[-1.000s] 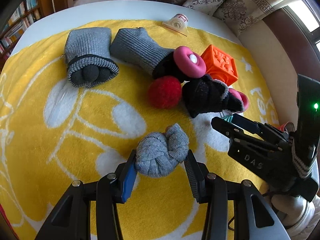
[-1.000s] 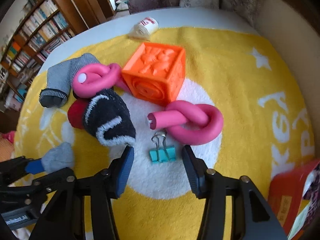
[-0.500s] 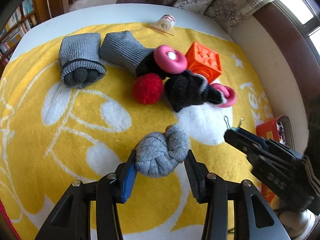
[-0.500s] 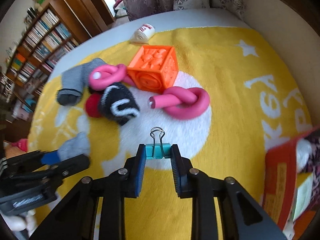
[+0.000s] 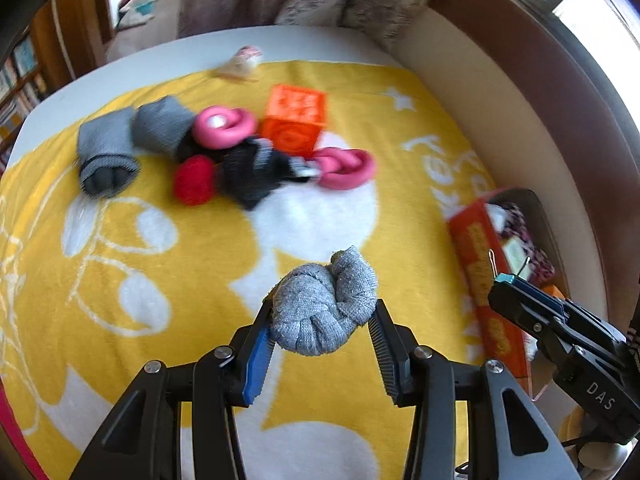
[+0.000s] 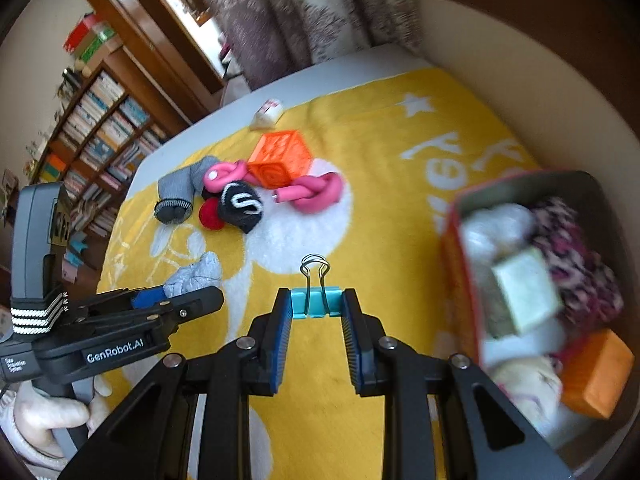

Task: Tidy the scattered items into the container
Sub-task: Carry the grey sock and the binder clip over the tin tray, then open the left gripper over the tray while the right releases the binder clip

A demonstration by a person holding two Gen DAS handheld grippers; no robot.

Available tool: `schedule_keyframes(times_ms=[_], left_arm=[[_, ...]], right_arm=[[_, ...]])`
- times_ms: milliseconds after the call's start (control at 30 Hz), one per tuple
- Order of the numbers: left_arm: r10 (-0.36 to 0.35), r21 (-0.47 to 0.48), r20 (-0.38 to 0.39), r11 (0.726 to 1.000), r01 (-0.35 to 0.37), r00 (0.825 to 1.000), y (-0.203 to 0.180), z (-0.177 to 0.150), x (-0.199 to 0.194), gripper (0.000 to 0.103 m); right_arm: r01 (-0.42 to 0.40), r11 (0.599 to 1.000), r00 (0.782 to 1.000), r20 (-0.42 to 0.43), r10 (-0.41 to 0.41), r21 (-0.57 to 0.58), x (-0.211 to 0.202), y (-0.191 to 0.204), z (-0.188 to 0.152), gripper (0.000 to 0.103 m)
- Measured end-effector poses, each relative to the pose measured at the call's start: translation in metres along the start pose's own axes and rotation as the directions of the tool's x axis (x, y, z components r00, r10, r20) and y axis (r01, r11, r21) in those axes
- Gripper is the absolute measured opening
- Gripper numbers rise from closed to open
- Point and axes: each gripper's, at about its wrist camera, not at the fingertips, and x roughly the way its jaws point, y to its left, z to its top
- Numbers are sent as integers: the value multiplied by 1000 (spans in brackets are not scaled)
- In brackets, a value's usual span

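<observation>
Right hand-held gripper (image 6: 316,306) pinches clip (image 6: 316,300), left hand-held gripper (image 5: 320,320) pinches sock (image 5: 326,308); clip's narrow hold may slip short of box (image 6: 460,216).

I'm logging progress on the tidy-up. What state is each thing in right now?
left gripper: shut on the grey sock ball, lifted.
right gripper: shut on the teal binder clip, lifted.
container: open, partly filled.
orange cube: on the blanket, not yet collected.
pink knotted tubes: on the blanket.
red ball: on the blanket.
</observation>
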Motion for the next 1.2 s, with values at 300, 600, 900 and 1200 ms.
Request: schedule_keyframes(times_ms=[300, 600, 900, 1200], left_arm=[[-49, 169, 11, 984, 47, 999, -99, -9, 2, 47], [-81, 288, 8, 955, 75, 997, -170, -24, 2, 47], [-112, 339, 18, 935, 99, 994, -212, -25, 3, 47], [-125, 407, -5, 906, 116, 992, -254, -29, 12, 47]], right_arm=[[81, 988, 990, 102, -95, 128, -65, -74, -28, 27], [78, 971, 987, 116, -107, 228, -90, -128, -30, 29], [88, 965, 979, 157, -130, 247, -122, -154, -56, 32], [94, 950, 974, 172, -150, 296, -140, -176, -82, 32]])
